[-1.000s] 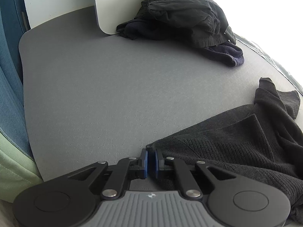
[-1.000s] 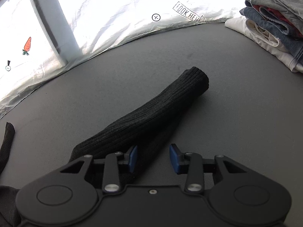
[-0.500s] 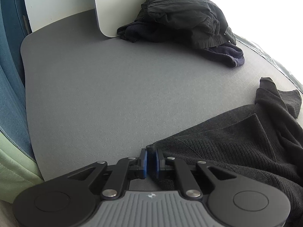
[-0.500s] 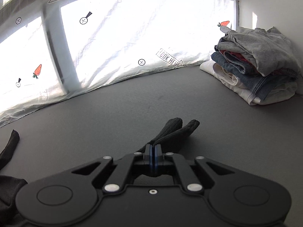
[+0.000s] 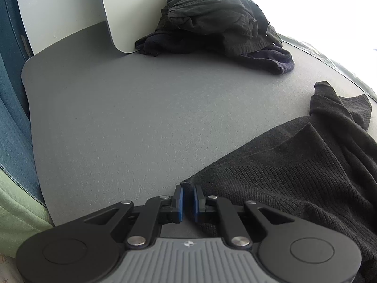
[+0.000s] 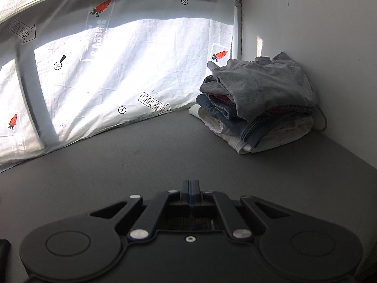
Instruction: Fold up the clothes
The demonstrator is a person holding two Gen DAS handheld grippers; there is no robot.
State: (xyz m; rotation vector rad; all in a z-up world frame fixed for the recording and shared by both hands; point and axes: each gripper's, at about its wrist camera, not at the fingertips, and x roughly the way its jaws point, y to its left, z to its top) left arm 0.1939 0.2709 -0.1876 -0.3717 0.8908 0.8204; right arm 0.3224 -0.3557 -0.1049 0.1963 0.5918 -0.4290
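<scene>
The dark ribbed sweater (image 5: 294, 179) lies spread on the grey mat (image 5: 132, 122), and it serves as the landmark here. The left gripper (image 5: 187, 197) sits at the sweater's near corner, its blue pads drawn in to a narrow gap with the corner's edge pinched between them, low against the mat. Beyond the sweater, at the far edge of the mat, a heap of dark crumpled clothes (image 5: 216, 26) rests against a white panel (image 5: 117, 14), well apart from the sweater. The right gripper (image 6: 190, 186) has its jaws pressed fully together, having just been closing; a bit of dark ribbed knit shows beneath them in the gap behind the pads, and it appears clamped there, raised clear of the mat (image 6: 165, 155). Ahead of it, well apart from the sweater, a stack of folded clothes (image 6: 256, 101) stands in the corner between a white wall (image 6: 306, 18) and a white printed sheet (image 6: 122, 70) with carrot marks.
</scene>
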